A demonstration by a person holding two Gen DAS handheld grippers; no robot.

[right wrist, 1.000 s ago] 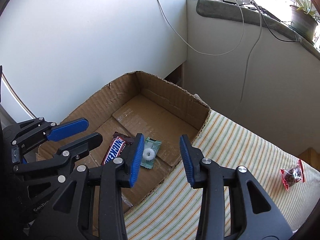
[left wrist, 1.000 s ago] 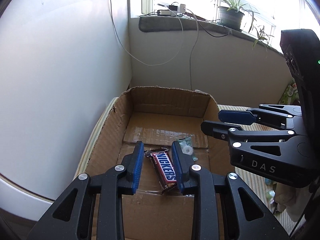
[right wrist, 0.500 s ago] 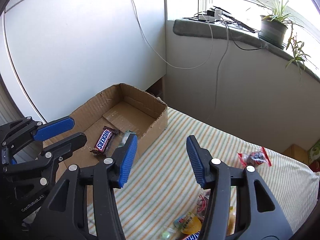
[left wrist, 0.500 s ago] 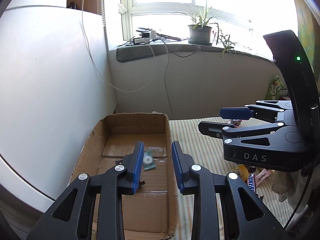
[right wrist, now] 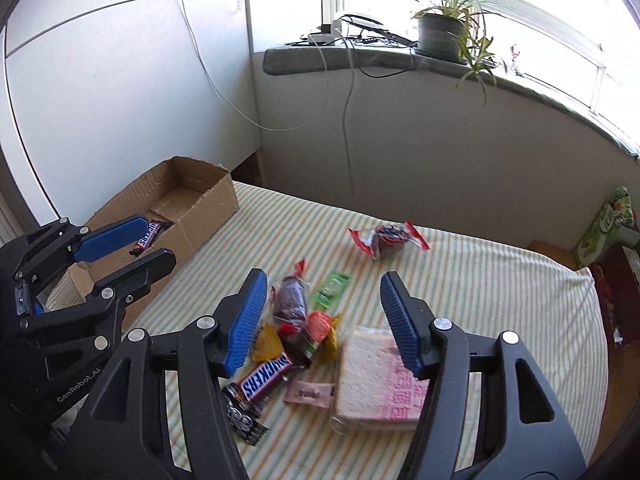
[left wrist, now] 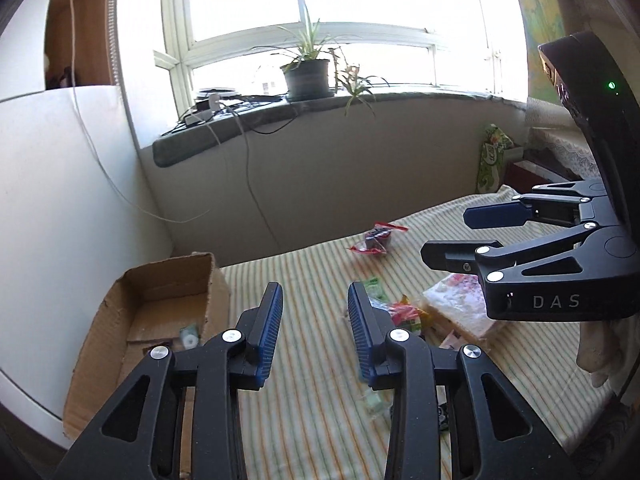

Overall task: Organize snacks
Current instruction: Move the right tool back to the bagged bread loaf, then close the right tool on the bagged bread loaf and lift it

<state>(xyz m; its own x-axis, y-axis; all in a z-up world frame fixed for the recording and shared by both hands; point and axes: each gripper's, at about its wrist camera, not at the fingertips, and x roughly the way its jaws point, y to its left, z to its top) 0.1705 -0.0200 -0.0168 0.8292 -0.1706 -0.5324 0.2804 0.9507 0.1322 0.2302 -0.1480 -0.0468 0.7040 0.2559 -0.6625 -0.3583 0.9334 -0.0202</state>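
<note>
A cardboard box (right wrist: 208, 204) stands at the left on the striped cloth; it also shows in the left wrist view (left wrist: 120, 320). A Snickers bar (right wrist: 150, 236) and a green ring-candy packet (left wrist: 189, 335) lie inside. My left gripper (left wrist: 314, 334) is open and empty, above the cloth just right of the box. My right gripper (right wrist: 324, 320) is open and empty above a pile of snacks: a Snickers bar (right wrist: 266, 380), a wrapped sandwich (right wrist: 380, 376), a brown wrapped cake (right wrist: 290, 300), a green packet (right wrist: 332, 289). A red-wrapped cake (right wrist: 388, 238) lies further back.
A white panel (right wrist: 120, 100) stands behind the box, a grey wall under the window sill (right wrist: 360, 60) with a potted plant (right wrist: 440, 32) and hanging cables. A green bag (right wrist: 608, 224) sits at the right beyond the cloth's edge.
Both grippers have pulled up and back from the box and swung right toward the snack pile. The Snickers bar and candy stay in the box. Both remain open.
</note>
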